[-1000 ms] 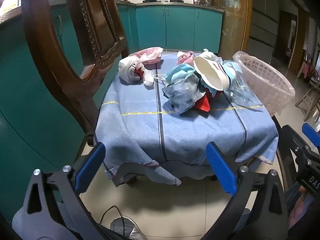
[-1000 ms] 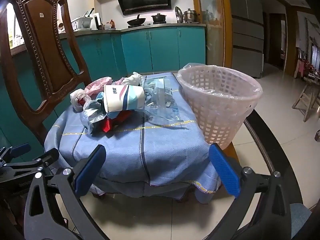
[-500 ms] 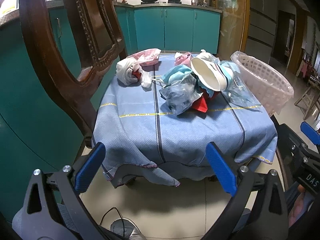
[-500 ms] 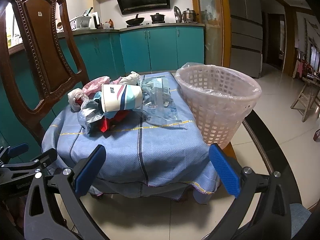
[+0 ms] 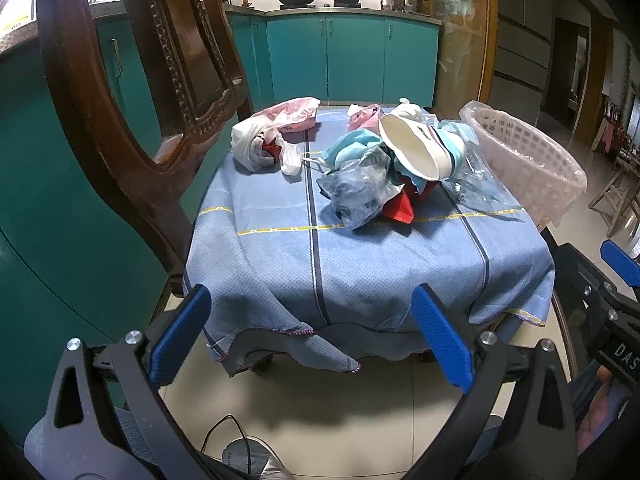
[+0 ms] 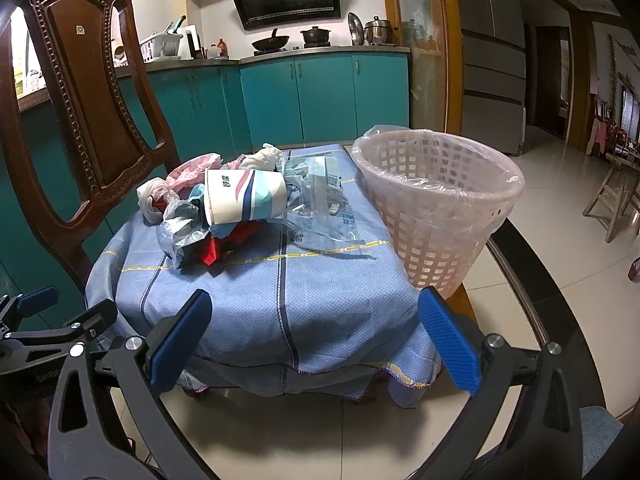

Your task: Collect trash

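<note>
both the left gripper [image 5: 312, 336] and the right gripper [image 6: 314, 338] hung off the counter's near edge, fingers apart and holding nothing. the trash pile [image 6: 224, 216] lay mid-counter on the blue cloth [image 6: 280, 296], and the lined basket [image 6: 440, 204] stood at the right edge.

Cloth-covered table [image 5: 360, 264]: trash [image 5: 372, 168], basket [image 6: 436, 208]

Lighting: dim, even indoor light, cool cast. Brightest source: blown-out window [image 5: 18, 8] at upper left of the left wrist view, also at far left edge of the right wrist view. Glare: soft sheen on floor tiles [image 6: 560, 208] at right. Shadows: diffuse, under the desk cloth [image 5: 360, 264]. Distortion: strong fisheye bending, black vignette in corners. Focus: centre sharp; near tool frames slightly soft.
</note>
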Action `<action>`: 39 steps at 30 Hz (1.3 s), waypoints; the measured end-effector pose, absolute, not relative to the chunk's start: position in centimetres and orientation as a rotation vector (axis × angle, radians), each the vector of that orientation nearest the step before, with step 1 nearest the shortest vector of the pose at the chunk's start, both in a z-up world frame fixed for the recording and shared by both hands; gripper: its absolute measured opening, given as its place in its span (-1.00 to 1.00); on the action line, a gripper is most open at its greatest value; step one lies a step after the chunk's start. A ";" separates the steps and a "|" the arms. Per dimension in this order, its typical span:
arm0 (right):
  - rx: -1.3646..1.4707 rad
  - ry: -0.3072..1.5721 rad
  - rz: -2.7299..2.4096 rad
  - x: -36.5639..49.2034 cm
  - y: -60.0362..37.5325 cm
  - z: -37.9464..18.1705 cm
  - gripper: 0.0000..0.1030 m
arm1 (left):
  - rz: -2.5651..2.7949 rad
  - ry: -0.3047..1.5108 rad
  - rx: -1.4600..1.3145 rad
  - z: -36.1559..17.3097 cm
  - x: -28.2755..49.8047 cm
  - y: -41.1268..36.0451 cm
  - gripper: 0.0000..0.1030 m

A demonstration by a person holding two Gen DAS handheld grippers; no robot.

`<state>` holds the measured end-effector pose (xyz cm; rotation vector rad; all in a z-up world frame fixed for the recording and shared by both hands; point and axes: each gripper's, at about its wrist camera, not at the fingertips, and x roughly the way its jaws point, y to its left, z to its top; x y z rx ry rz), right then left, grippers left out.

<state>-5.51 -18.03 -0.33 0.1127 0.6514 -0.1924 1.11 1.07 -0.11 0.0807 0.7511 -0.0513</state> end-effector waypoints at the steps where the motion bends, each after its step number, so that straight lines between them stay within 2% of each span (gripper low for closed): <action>1: 0.113 0.651 -0.193 -5.5 -18.1 -0.3 0.95 | -0.053 0.752 0.080 -0.1 1.1 1.1 0.94; 39: 0.141 0.649 -0.169 -5.9 -17.7 0.1 0.95 | -0.071 0.753 0.068 0.0 0.6 1.0 0.94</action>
